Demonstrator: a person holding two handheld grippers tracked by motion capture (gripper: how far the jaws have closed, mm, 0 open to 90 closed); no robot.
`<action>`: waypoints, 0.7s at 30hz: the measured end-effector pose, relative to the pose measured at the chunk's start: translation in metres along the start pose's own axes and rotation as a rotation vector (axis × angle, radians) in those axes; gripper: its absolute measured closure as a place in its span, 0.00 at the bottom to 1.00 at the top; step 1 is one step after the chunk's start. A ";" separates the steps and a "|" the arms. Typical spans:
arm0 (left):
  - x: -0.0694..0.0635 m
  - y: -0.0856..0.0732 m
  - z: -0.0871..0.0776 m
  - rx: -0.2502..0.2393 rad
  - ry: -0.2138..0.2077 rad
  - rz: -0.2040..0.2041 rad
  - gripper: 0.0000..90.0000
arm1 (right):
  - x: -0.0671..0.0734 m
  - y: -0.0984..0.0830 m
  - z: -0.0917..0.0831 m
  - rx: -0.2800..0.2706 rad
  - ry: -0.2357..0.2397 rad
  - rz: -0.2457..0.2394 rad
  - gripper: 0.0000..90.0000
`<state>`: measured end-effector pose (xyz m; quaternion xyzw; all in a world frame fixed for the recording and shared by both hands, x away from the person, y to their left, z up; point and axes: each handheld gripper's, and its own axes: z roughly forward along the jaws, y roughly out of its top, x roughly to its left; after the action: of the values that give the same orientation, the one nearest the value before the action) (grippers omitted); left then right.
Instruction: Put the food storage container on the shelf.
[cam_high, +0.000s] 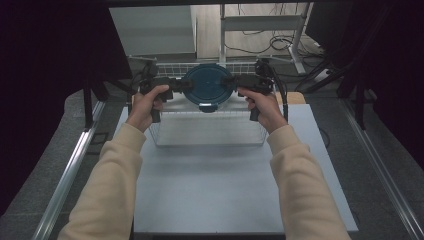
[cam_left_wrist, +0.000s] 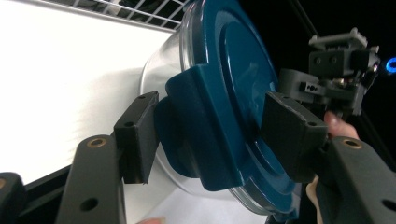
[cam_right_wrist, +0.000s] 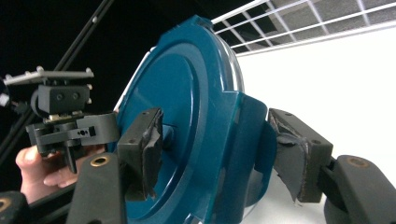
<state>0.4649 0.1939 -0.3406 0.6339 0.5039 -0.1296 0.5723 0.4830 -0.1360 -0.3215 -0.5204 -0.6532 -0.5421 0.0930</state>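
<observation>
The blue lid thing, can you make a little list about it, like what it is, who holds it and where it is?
thing: clear round container with a blue lid
left gripper: jaws clamp a side latch of the lid
right gripper: jaws clamp the opposite latch
place: held up over the wire basket
basket: stands on the grey table
holder: person in cream sleeves

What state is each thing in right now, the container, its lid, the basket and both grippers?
Round container: held up over the basket, lid on.
Blue lid: seated, side latch tabs down.
Wire basket: standing on the table, nothing visible inside.
Left gripper: clamped on a lid tab.
Right gripper: clamped on the opposite tab.
</observation>
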 end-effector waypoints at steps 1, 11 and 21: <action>0.000 0.000 0.000 0.000 0.000 0.000 0.42 | -0.001 0.000 0.001 -0.003 -0.003 0.003 0.42; 0.006 0.000 0.008 -0.032 -0.005 -0.023 0.38 | -0.007 -0.001 0.003 -0.045 -0.012 0.018 0.41; -0.028 -0.020 -0.031 -0.143 0.143 0.168 0.25 | 0.022 -0.026 -0.028 -0.086 -0.237 -0.285 0.17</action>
<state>0.4241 0.2035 -0.3222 0.6391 0.4963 0.0005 0.5875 0.4409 -0.1431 -0.3111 -0.4863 -0.7028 -0.5122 -0.0847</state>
